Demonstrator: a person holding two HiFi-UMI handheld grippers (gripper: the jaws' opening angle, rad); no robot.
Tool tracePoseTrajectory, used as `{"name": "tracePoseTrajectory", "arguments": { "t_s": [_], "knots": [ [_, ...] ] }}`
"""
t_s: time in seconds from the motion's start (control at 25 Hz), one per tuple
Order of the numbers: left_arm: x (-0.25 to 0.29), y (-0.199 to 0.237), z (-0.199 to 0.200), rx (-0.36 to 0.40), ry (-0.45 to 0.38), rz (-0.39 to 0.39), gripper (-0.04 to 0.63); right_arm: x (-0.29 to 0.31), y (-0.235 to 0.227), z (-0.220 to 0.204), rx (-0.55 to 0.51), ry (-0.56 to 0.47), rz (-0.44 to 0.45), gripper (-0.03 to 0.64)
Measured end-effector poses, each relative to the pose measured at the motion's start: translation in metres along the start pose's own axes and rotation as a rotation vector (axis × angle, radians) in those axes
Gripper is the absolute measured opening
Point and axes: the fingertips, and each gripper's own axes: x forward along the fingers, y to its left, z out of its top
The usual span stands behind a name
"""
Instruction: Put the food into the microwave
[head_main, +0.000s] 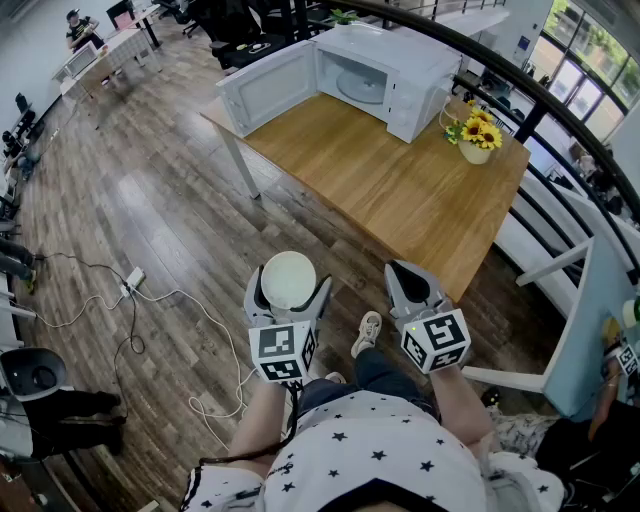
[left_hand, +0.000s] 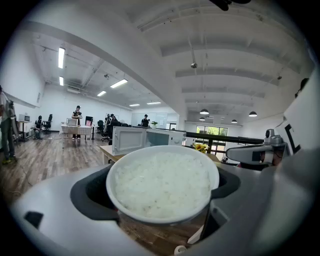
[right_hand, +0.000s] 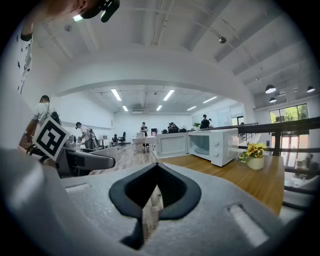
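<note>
Far left, one white cable (head_main: 170, 300) trails loosely over the wood floor (head_main: 150, 190).

The left gripper (head_main: 289, 290), held near the person's body above the floor, has its jaws spread wide and clamped on the sides of one round white bowl (left_hand: 162, 182). The bowl is upright and filled to near the rim with white rice (left_hand: 161, 184). It is well short of the table.

Farther off stands one wooden table (head_main: 400, 200). One white microwave (head_main: 410, 75) sits at its far end. Its door (head_main: 265, 92) is swung fully open to the left, reaching the table's left corner. The cavity is open, with a round glass plate (head_main: 360, 88) lying inside. The tabletop between the microwave and the near edge is bare.

The right gripper (head_main: 408, 280), beside the left one, has its jaws pressed together with nothing between them. It hovers just off the table's near corner.

To the right of the microwave, one small pot of sunflowers (head_main: 474, 140) stands near the table's right edge. A dark railing (head_main: 560, 120) curves along just beyond that edge.
</note>
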Motion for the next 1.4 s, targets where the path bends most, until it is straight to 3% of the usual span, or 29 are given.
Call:
{"name": "tracePoseTrajectory", "arguments": {
  "t_s": [0.24, 0.56, 0.76, 1.4],
  "knots": [
    [-0.051, -0.007, -0.006, 0.014, -0.015, -0.014, 0.537, -0.045, 0.036, -0.006, 0.022, -0.019, -0.009, 0.006],
    [-0.087, -0.001, 0.004, -0.001, -0.062, 0.000, 0.537, -0.063, 0.067, -0.005, -0.002, -0.030, 0.034, 0.005],
    [-0.094, 0.001, 0.004, -0.001, -0.065, -0.003, 0.537, -0.067, 0.078, -0.007, 0.038, -0.038, 0.054, 0.005],
    [-0.074, 0.023, 0.013, -0.013, -0.062, 0.002, 0.537, -0.035, 0.084, -0.006, -0.002, -0.003, 0.096, 0.006]
  ]
}}
